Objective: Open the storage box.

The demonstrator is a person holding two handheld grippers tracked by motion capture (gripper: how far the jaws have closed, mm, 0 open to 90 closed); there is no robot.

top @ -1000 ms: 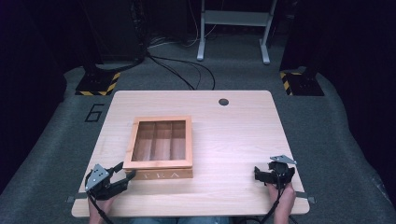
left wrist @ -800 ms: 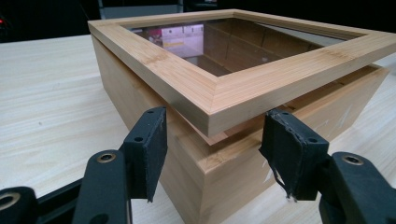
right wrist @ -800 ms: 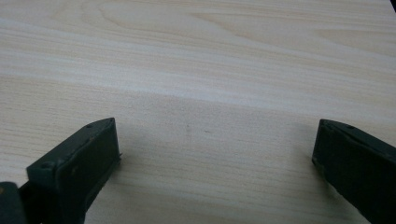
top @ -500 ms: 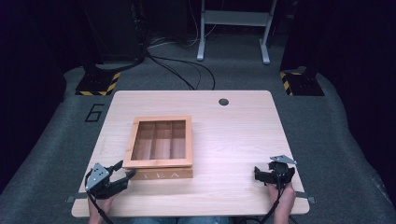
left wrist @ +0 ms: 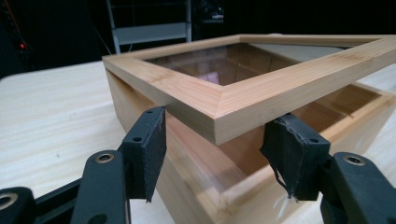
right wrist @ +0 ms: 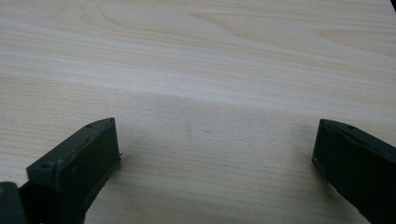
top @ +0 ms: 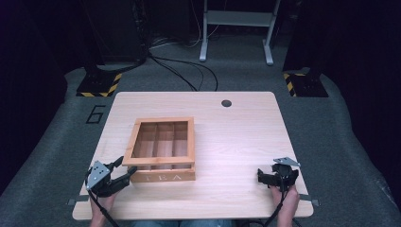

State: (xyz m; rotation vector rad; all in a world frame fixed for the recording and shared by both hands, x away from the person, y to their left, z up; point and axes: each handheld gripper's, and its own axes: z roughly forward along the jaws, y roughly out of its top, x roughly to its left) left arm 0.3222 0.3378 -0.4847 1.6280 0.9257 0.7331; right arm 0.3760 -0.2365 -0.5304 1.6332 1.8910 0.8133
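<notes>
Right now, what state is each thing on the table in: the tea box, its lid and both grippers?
Wooden tea box: upright, compartments look empty.
Glass-paned lid: lifted ajar at the front corner.
Left gripper: fingers astride the lid's corner; contact unclear.
Right gripper: open, holding nothing, over bare table.

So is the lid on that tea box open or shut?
Slightly open: the tea box lid corner is raised off the base, between the left gripper jaws.

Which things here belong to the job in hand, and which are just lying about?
In the job:
- tea box, its glass-paned lid raised at one corner
- left gripper, jaws straddling that corner

Lying about:
- right gripper, open over bare table
- floor cables
</notes>
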